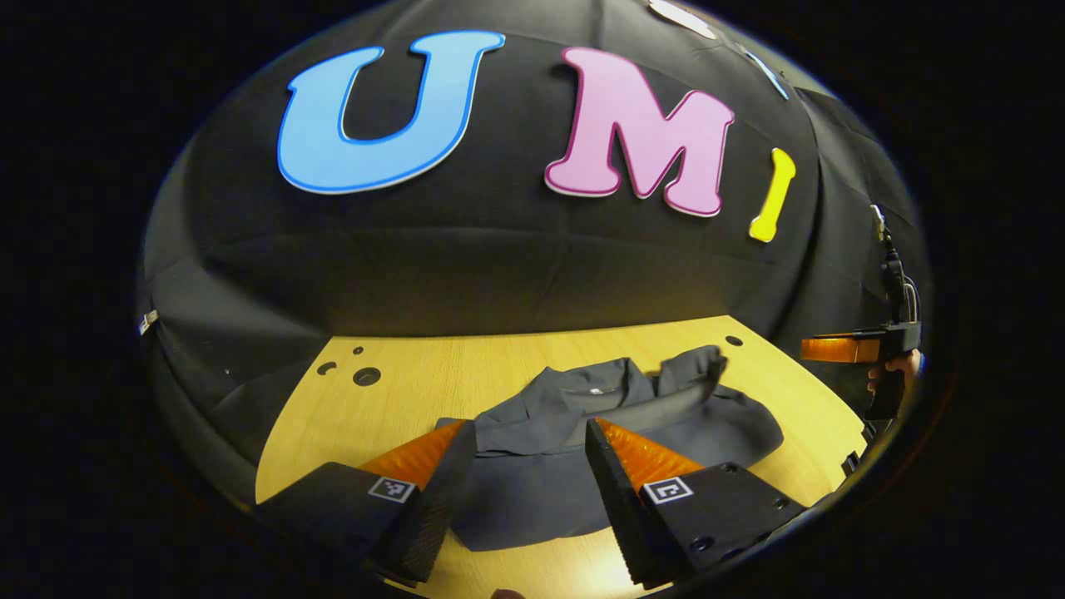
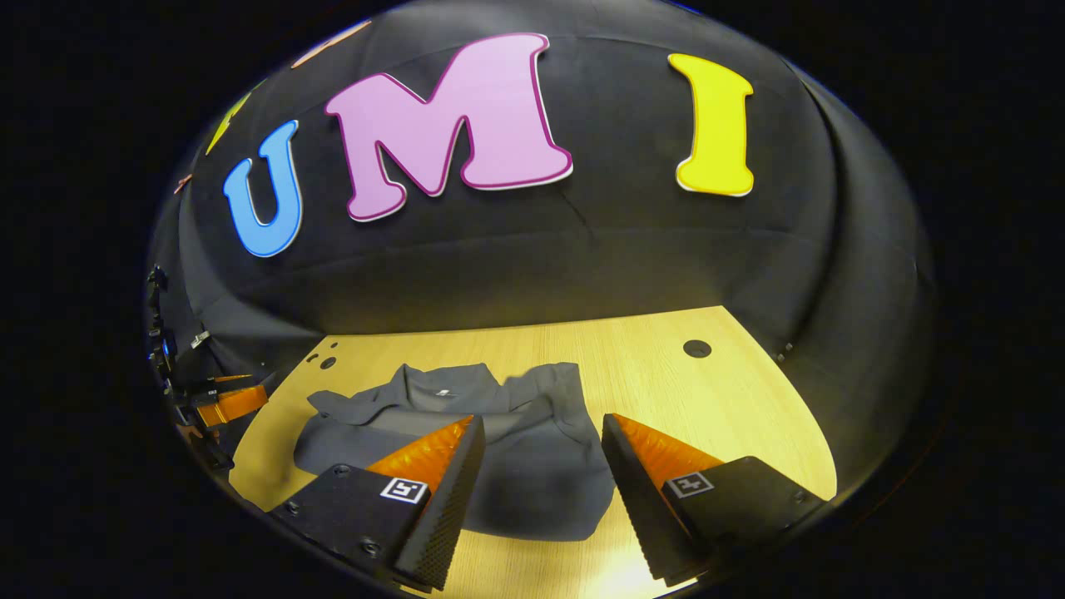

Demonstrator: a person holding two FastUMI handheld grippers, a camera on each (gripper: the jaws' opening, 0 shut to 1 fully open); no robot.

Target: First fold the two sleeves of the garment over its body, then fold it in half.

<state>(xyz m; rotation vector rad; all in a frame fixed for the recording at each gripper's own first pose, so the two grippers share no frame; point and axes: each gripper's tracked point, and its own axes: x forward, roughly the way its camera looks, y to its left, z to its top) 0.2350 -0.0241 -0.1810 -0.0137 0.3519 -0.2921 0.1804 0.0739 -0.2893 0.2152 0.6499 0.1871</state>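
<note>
A dark grey garment (image 1: 582, 441) lies on the wooden table (image 1: 466, 366), collar toward the far wall, with its sleeves lying folded across its body. My left gripper (image 1: 530, 437) hovers open above its near left part, nothing between the fingers. In the right gripper view the same garment (image 2: 507, 449) lies ahead, and my right gripper (image 2: 542, 428) is open above its near right part, holding nothing. The right gripper (image 1: 849, 348) also shows far off at the right edge of the left gripper view, with a hand on it. The left gripper (image 2: 229, 403) appears at the left edge of the right gripper view.
The table has round holes at its far left corner (image 1: 366, 376) and far right (image 2: 696, 349). The black cloth wall stands close behind the table. Bare wood (image 2: 732, 416) lies to the right of the garment.
</note>
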